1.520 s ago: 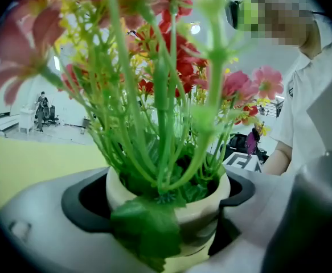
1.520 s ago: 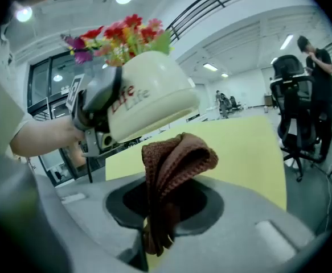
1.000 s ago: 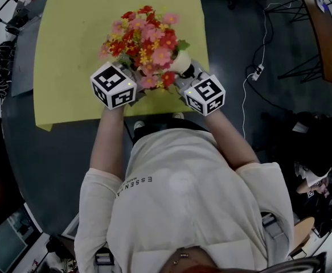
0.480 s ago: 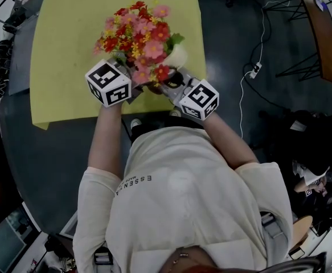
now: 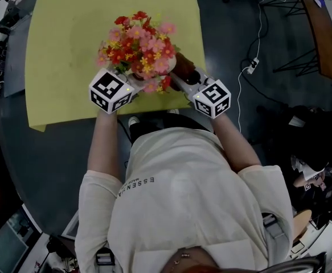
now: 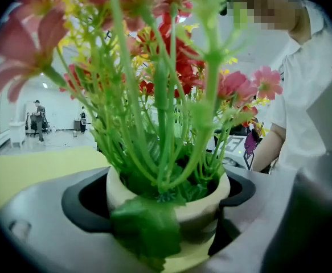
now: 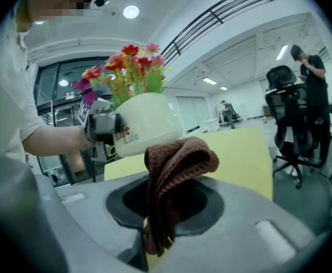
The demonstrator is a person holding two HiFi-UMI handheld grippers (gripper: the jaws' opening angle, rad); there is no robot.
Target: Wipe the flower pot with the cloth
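Observation:
A cream flower pot [image 6: 197,206] full of red, pink and yellow artificial flowers [image 5: 138,45] is held above the yellow mat [image 5: 69,50]. My left gripper [image 6: 166,212] is shut on the pot just under its rim, and a green leaf hangs over the front. In the head view the left gripper [image 5: 120,87] sits at the pot's near left, and the flowers hide most of the pot. My right gripper [image 7: 166,203] is shut on a brown knitted cloth [image 7: 174,166]. The cloth [image 5: 184,66] lies against the pot's right side. The right gripper view shows the pot [image 7: 148,124] just beyond the cloth.
The yellow mat covers part of a dark round table [image 5: 46,152], whose near edge runs by the person's body. A cable and power strip [image 5: 251,67] lie on the floor to the right. An office chair [image 7: 288,124] and a person stand beyond the mat.
The pot's white right side showed before; now the brown cloth covers it. The right gripper moved right and up along the pot, and the pot shifted slightly with the left gripper.

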